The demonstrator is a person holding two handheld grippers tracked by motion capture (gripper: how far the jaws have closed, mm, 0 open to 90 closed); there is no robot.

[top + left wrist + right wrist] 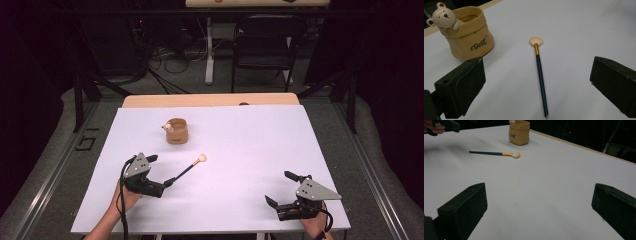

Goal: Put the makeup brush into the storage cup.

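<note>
A thin brush [540,77] with a dark handle, gold ferrule and pale fan-shaped head lies flat on the white table cover [250,150]. My left gripper [538,72] is open wide, low over the table, and the handle's near end reaches in between its jaws without touching them. From above, the left gripper [161,170] sits at the front left with the brush [187,170] pointing away to the right. A tan pot [176,132] with a small bear figure [443,17] on its rim stands behind. My right gripper [279,187] is open at the front right, holding nothing.
The right gripper view shows the brush [491,153], the pot [519,135] and the other hand's gripper [446,125] far off. A strip of wooden tabletop [210,100] shows past the cover's far edge. A black chair [262,45] and cables stand beyond the table.
</note>
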